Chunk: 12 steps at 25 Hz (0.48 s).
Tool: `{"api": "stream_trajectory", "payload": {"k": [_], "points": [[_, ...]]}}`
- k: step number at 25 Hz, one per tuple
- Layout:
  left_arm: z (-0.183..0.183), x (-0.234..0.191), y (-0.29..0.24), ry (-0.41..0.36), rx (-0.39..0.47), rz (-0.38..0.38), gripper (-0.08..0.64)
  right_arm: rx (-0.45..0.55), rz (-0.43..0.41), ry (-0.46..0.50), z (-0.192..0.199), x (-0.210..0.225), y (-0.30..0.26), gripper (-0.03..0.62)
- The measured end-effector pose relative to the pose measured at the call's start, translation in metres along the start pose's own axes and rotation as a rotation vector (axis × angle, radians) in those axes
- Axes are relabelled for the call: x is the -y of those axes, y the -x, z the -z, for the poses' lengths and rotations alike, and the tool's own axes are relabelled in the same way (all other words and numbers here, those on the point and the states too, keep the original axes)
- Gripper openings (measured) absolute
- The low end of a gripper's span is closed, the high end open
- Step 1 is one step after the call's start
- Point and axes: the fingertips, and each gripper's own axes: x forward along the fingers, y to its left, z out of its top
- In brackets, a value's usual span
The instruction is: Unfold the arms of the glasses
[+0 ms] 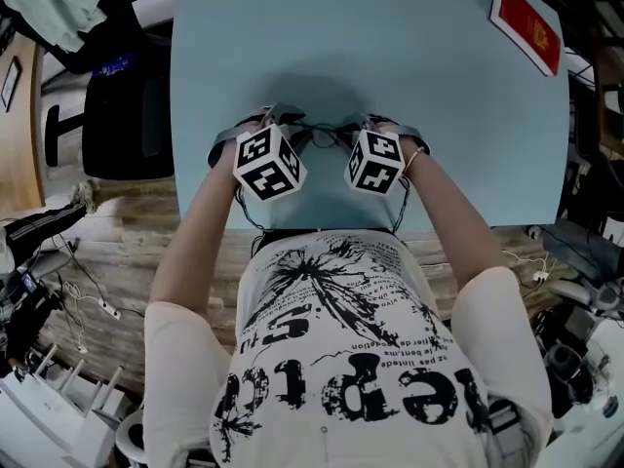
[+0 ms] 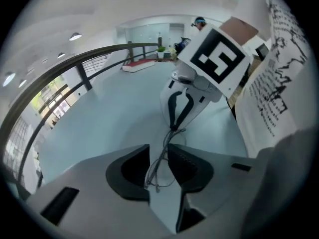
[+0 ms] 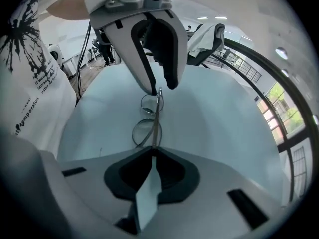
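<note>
Thin wire-framed glasses hang just above the pale blue table, near its front edge, between my two grippers. My right gripper is shut on one end of the frame, and the lenses stretch away from its jaws. My left gripper stands open around the other end; the wire runs through the gap and neither pad presses on it. In the head view the left gripper and right gripper face each other closely, their marker cubes nearly side by side.
A red flat item lies at the table's far right corner. A black chair stands off the table's left side. Cables and equipment crowd the floor on both sides of the person.
</note>
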Motion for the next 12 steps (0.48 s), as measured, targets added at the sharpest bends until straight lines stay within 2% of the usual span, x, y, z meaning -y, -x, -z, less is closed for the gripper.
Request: {"api": "stream_trajectory", "payload": {"k": [3,5,8,12], "points": [[-0.001,0.009,-0.014,-0.188,-0.096,0.074,0.121,-0.016,-0.015,-0.014,0.001,0.002,0.000,0.037],[0.001,0.013,-0.023,-0.262,-0.140,0.106,0.105,-0.030,-0.031,-0.028,0.003,0.003,-0.001,0.037],[0.005,0.018,-0.032,-0.290,-0.172,0.145,0.091,-0.042,-0.056,-0.031,0.002,0.003,-0.001,0.037],[0.004,0.016,-0.040,-0.331,-0.189,0.144,0.050,-0.045,-0.096,-0.036,0.003,0.002,0.002,0.037]]}}
